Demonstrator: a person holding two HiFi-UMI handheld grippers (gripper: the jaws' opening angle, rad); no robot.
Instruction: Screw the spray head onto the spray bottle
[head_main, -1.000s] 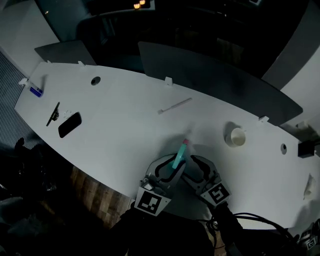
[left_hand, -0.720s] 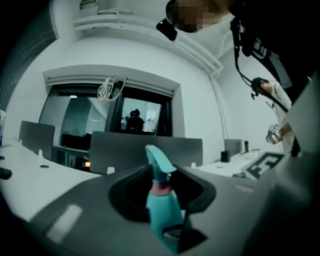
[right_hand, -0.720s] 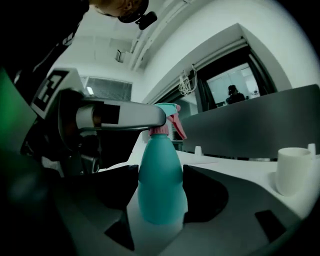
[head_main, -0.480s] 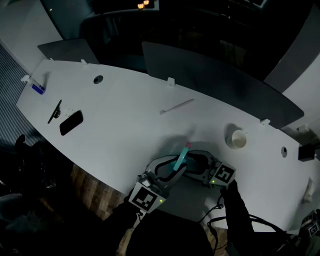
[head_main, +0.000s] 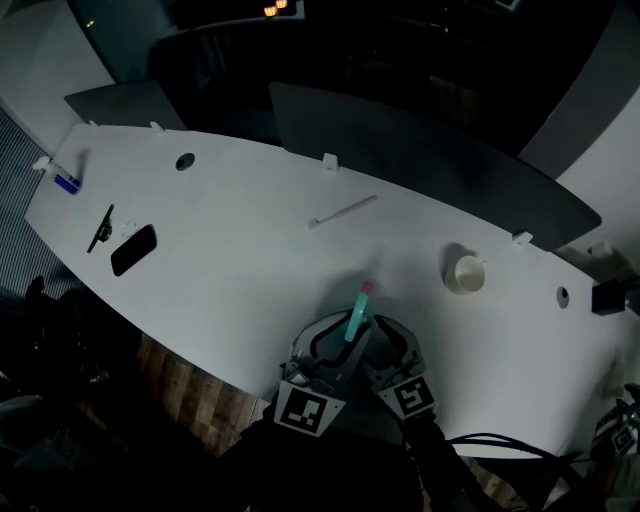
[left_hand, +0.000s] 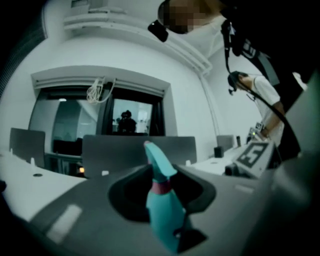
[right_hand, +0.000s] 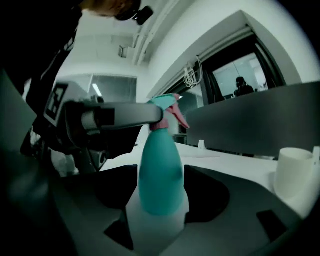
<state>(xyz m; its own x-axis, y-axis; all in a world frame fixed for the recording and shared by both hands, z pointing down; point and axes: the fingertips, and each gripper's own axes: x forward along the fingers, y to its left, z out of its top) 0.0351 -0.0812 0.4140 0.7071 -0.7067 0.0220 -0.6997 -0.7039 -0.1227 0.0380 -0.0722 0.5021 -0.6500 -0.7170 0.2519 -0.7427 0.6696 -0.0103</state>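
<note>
The teal bottle (right_hand: 161, 172) stands upright near the front edge of the white table (head_main: 230, 240), between the two grippers; whether its base rests on the table cannot be told. The spray head (left_hand: 159, 162) sits on its neck, nozzle pointing away from the person. The left gripper (head_main: 333, 343) is held level, its fingers clamped on the head at the pink collar. The right gripper (head_main: 388, 345) tilts slightly down, its fingers spread wide and pressed on both sides of the bottle's body. A white cup (head_main: 466, 273) stands well apart to the right, a dark phone (head_main: 133, 249) far off to the left
</note>
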